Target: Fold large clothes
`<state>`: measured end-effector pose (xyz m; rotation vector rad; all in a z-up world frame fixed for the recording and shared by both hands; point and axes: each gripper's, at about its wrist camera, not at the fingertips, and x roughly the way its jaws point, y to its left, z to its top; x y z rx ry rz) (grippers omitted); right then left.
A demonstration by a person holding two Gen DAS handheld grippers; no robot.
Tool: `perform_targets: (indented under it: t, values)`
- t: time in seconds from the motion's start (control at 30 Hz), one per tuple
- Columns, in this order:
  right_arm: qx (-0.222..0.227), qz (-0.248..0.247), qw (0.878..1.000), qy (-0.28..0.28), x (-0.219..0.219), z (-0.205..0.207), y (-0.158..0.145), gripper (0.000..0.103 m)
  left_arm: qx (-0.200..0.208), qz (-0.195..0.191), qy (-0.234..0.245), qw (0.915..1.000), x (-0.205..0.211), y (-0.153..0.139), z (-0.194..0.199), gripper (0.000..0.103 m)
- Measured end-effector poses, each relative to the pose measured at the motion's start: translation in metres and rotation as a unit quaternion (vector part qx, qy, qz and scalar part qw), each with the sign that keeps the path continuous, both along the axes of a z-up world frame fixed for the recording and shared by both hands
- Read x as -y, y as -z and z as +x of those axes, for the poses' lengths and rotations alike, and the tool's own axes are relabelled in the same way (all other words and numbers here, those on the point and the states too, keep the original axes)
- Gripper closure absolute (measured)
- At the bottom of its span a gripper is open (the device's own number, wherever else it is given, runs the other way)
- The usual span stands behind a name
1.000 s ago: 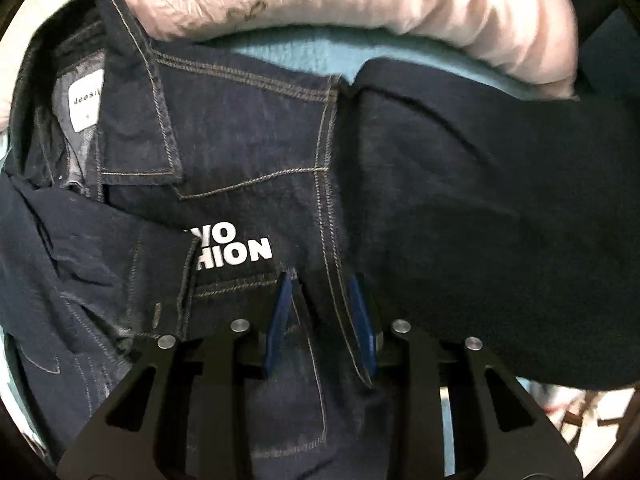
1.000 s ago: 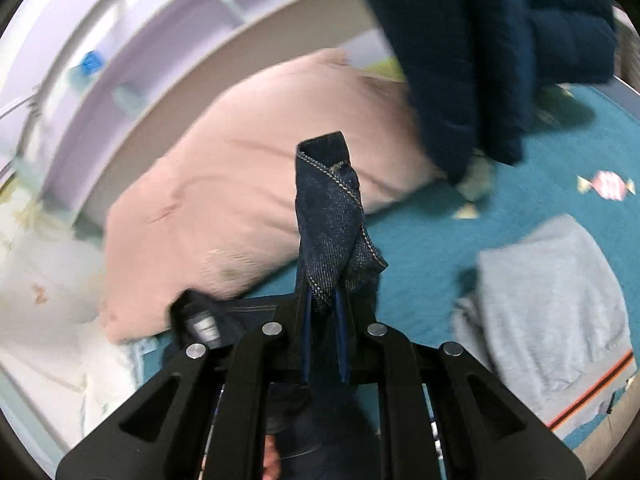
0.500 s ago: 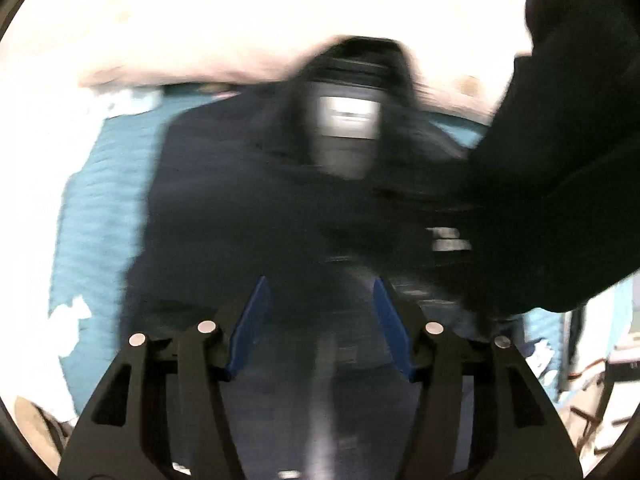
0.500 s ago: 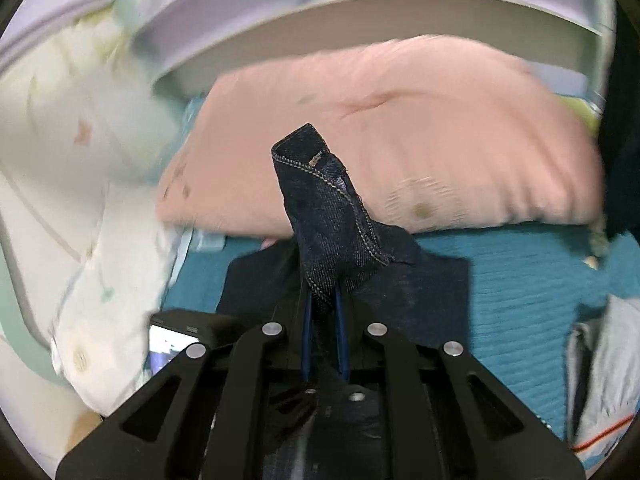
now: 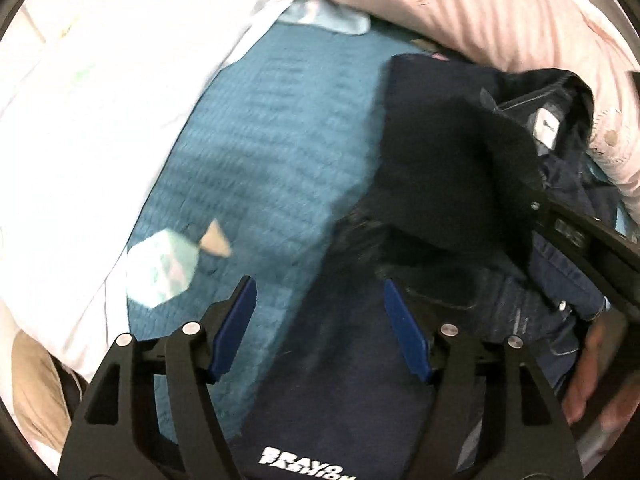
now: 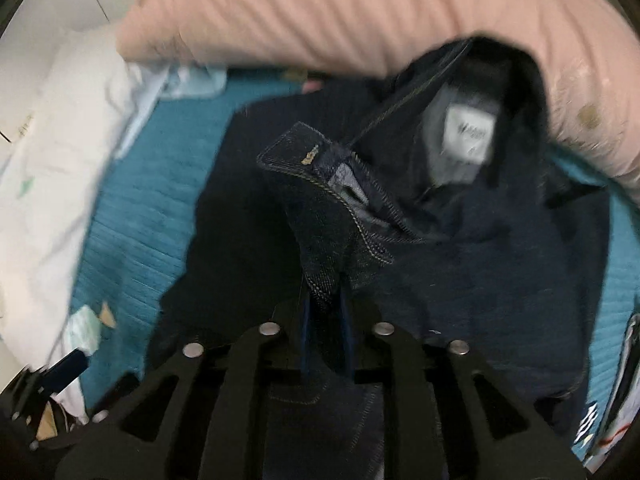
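A dark denim jacket (image 6: 480, 264) lies on the teal bedspread (image 6: 132, 240), collar and white label (image 6: 468, 136) toward the pink pillow. My right gripper (image 6: 326, 300) is shut on a sleeve cuff (image 6: 328, 208) of the jacket and holds it up over the jacket body. In the left wrist view the jacket (image 5: 360, 380) shows its white printed lettering near the bottom edge. My left gripper (image 5: 316, 304) is open and empty, jaws wide apart above the jacket's left edge. The right gripper's black frame (image 5: 592, 236) shows at the right of that view.
A pink pillow (image 6: 360, 12) lies along the far side. A white quilt (image 5: 80, 112) borders the left. The teal bedspread (image 5: 256, 152) shows left of the jacket, with a printed candy motif (image 5: 168, 268). A hand (image 5: 592, 384) shows at the lower right.
My left gripper has opened wide, let go of the jacket and swung left. My right gripper has carried the cuff down over the jacket body near the collar.
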<state>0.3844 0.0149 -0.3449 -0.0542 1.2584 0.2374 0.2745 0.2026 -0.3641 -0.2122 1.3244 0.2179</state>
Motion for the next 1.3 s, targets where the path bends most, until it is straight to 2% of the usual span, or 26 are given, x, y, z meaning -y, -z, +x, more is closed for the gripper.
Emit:
perform_targets:
  t: [0.03, 0.1, 0.23, 0.3, 0.43, 0.5, 0.53, 0.63, 0.7, 0.73, 0.8, 0.87, 0.9, 0.93, 1.0, 1.03, 1.13, 1.3]
  values:
    - [-0.004, 0.005, 1.000, -0.001, -0.002, -0.002, 0.001, 0.073, -0.002, 0.000, -0.002, 1.0000, -0.003, 0.001, -0.003, 0.035]
    - [-0.034, 0.086, 0.996, 0.003, 0.002, -0.002, 0.003, 0.071, -0.004, 0.001, -0.004, 1.0000, -0.006, 0.001, -0.007, 0.033]
    - [-0.031, 0.120, 0.992, 0.013, 0.007, -0.007, -0.020, 0.066, 0.002, 0.000, 0.001, 1.0000, -0.002, -0.005, -0.006, 0.033]
    - [-0.016, 0.122, 0.992, 0.013, 0.012, -0.011, -0.037, 0.064, 0.011, 0.003, 0.009, 0.9999, 0.008, -0.013, -0.007, 0.031]
    - [0.028, 0.137, 0.990, 0.037, 0.056, -0.018, -0.073, 0.064, 0.030, -0.005, 0.030, 0.9991, 0.033, -0.026, 0.007, 0.030]
    - [0.041, 0.102, 0.992, 0.063, 0.089, -0.015, -0.080, 0.064, 0.037, -0.012, 0.044, 0.9983, 0.047, -0.030, 0.019, 0.030]
    - [0.039, 0.064, 0.994, 0.085, 0.111, -0.009, -0.078, 0.064, 0.043, -0.016, 0.052, 0.9976, 0.056, -0.032, 0.026, 0.030]
    - [0.027, 0.040, 0.991, 0.123, 0.158, 0.001, -0.067, 0.065, 0.055, -0.028, 0.077, 0.9951, 0.083, -0.032, 0.049, 0.030]
    - [-0.013, 0.050, 0.988, 0.143, 0.184, 0.009, -0.044, 0.086, 0.052, -0.046, 0.093, 0.9932, 0.104, -0.024, 0.069, 0.030]
    - [-0.031, 0.060, 0.987, 0.149, 0.192, 0.009, -0.035, 0.092, 0.045, -0.053, 0.098, 0.9927, 0.112, -0.017, 0.077, 0.030]
    - [-0.071, 0.103, 0.978, 0.166, 0.210, 0.014, -0.008, 0.094, 0.031, -0.060, 0.097, 0.9930, 0.130, 0.000, 0.094, 0.030]
    - [-0.083, 0.092, 0.976, 0.178, 0.218, 0.014, 0.013, 0.098, 0.022, -0.041, 0.090, 0.9949, 0.139, 0.014, 0.104, 0.033]
    - [-0.088, 0.088, 0.976, 0.179, 0.221, 0.015, 0.022, 0.103, 0.017, -0.025, 0.082, 0.9962, 0.140, 0.022, 0.108, 0.040]
    - [-0.091, 0.085, 0.975, 0.183, 0.228, 0.016, 0.032, 0.103, 0.008, -0.015, 0.076, 0.9969, 0.138, 0.028, 0.111, 0.048]
    - [-0.086, 0.078, 0.973, 0.201, 0.241, 0.015, 0.043, 0.103, -0.016, -0.005, 0.060, 0.9981, 0.131, 0.046, 0.115, 0.056]
    - [-0.078, 0.059, 0.972, 0.215, 0.250, 0.013, 0.049, 0.103, -0.019, -0.016, 0.059, 0.9980, 0.126, 0.052, 0.116, 0.056]
    - [-0.077, 0.115, 0.964, 0.226, 0.264, 0.009, 0.067, 0.103, -0.013, -0.031, 0.058, 0.9978, 0.120, 0.055, 0.116, 0.056]
    - [-0.068, 0.118, 0.966, 0.220, 0.258, 0.004, 0.066, 0.103, -0.014, -0.036, 0.050, 0.9980, 0.116, 0.058, 0.118, 0.056]
